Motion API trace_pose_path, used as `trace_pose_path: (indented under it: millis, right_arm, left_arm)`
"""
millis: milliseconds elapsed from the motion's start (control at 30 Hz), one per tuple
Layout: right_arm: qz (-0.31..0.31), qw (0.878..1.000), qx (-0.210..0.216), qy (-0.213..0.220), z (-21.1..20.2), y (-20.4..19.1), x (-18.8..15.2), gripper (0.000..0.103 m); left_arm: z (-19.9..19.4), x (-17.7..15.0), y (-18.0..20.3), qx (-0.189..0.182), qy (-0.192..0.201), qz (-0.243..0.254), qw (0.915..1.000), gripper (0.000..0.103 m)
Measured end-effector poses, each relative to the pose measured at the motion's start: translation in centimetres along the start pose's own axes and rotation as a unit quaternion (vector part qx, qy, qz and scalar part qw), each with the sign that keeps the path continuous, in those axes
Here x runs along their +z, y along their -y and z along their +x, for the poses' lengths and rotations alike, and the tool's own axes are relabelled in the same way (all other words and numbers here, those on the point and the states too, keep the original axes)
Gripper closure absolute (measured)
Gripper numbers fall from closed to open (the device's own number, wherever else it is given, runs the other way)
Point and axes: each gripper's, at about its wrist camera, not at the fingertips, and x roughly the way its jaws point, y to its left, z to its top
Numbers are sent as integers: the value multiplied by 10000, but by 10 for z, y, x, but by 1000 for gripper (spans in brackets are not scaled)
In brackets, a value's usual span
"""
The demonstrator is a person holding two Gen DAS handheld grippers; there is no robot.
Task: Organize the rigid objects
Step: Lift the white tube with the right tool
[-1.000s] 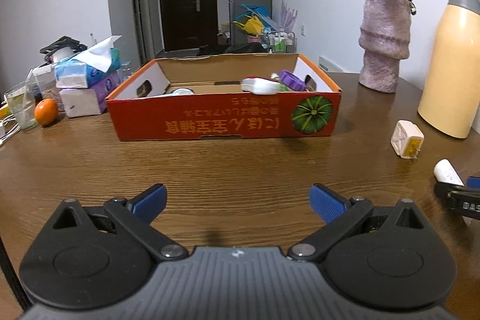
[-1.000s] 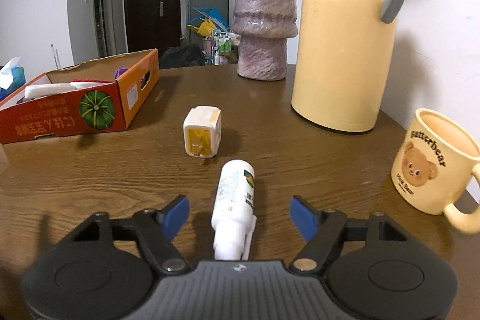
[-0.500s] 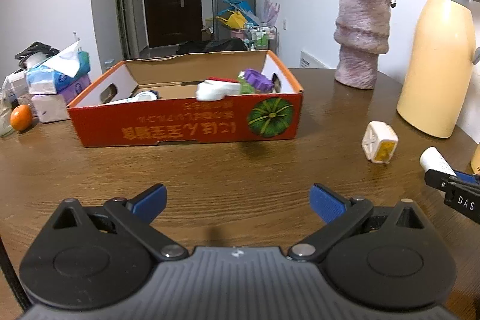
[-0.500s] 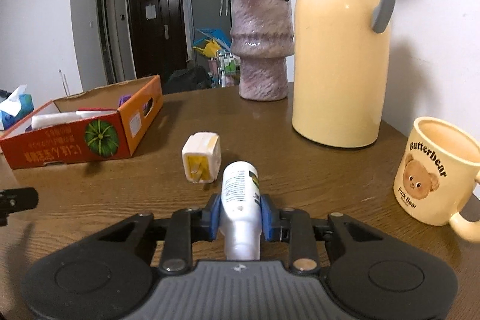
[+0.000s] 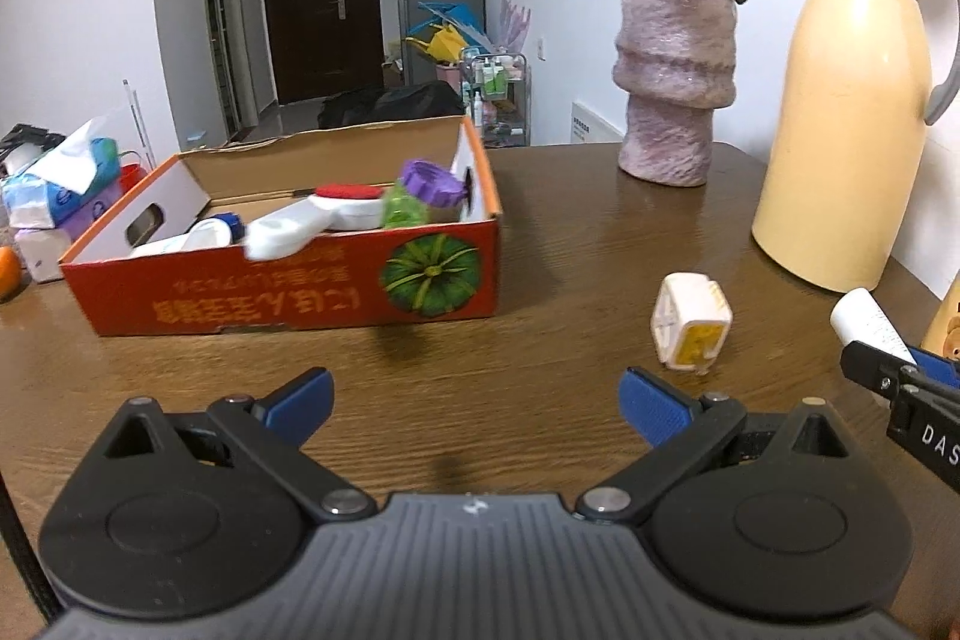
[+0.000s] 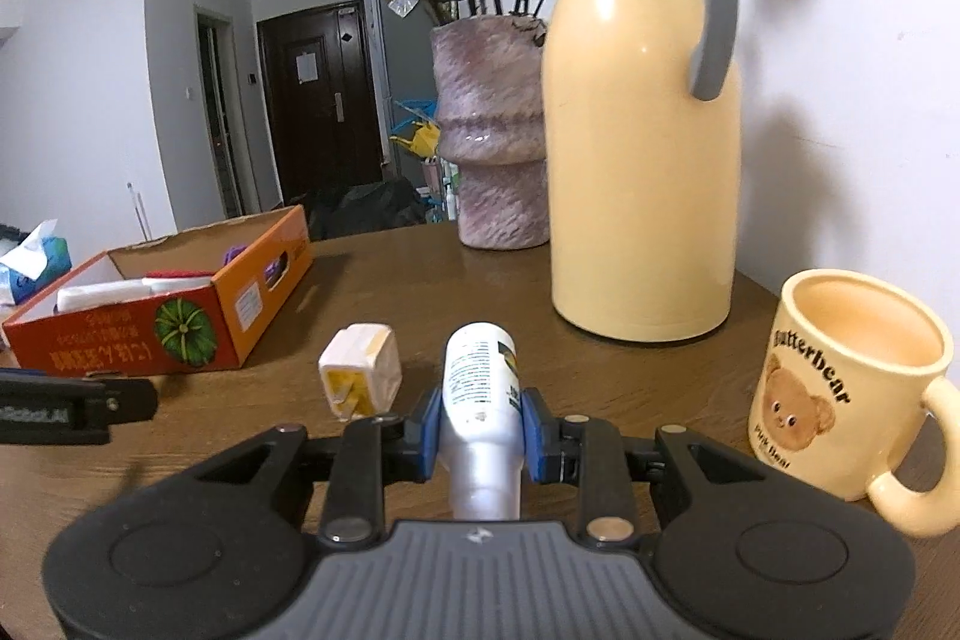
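My right gripper point(image 6: 479, 421) is shut on a white bottle point(image 6: 480, 382), its blue pads pressing both sides and lifting it off the wooden table point(image 6: 630, 370). The same bottle point(image 5: 867, 319) shows at the right edge of the left wrist view, held by the right gripper point(image 5: 900, 370). A white and yellow plug adapter point(image 5: 690, 322) lies on the table ahead and to the right of my left gripper point(image 5: 477, 400), which is open and holds nothing. It appears again as the adapter point(image 6: 360, 370) just left of the bottle. An orange cardboard box point(image 5: 288, 292) holds several items.
A tall cream thermos point(image 6: 645, 160) and a purple vase point(image 6: 492, 130) with dried roses stand at the back right. A cream bear mug point(image 6: 852, 376) sits at the right. Tissue packs point(image 5: 54, 190) and an orange point(image 5: 9, 268) lie left of the box.
My right gripper closed on the white bottle and raised it from the table. My left gripper moved right, so the box slid left in its view and the adapter came closer.
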Motion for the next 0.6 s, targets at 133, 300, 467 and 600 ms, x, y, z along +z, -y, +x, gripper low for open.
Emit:
trace_pose_path:
  millis: [133, 300, 467, 600]
  right_arm:
    - [44, 10000, -8, 52, 3, 8, 2, 76]
    - [53, 9999, -43, 98, 8, 19, 4, 76]
    - [74, 9997, -107, 199, 13, 30, 7, 76]
    - [98, 9996, -118, 218, 17, 36, 8, 76]
  left_arm:
    - [9, 5, 17, -34, -24, 0, 10000, 0]
    - [20, 8, 40, -75, -58, 63, 9999, 0]
    - [34, 9, 61, -103, -120, 175, 9997, 0]
    - [46, 11, 76, -96, -175, 231, 9995, 0]
